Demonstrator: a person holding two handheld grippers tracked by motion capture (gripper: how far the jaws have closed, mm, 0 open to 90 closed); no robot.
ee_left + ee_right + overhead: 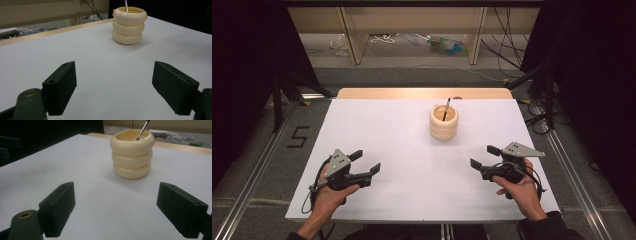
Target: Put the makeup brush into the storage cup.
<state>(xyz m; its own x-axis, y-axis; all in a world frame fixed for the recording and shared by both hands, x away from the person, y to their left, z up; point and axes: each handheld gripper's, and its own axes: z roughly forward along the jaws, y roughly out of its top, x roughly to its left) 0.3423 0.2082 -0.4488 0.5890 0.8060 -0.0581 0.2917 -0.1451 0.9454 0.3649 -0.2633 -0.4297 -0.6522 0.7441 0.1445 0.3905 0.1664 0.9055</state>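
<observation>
**Both claws wide, holder untouched**

Parked low at the near left of the white table (422, 200): left gripper (368, 162), jaws spread wide, nothing between them. Mirrored at the near right: right gripper (485, 156), jaws equally gaping, also empty. Standing upright toward the far middle, well apart from both: cream ribbed holder (444, 123), three stacked rings. Leaning inside it, poking above the rim: thin dark pen (446, 109).

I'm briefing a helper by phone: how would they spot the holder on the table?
Look at the white table, toward its far middle. There stands a cream holder shaped like three stacked rings, with a thin dark stick leaning out of its open top.
</observation>
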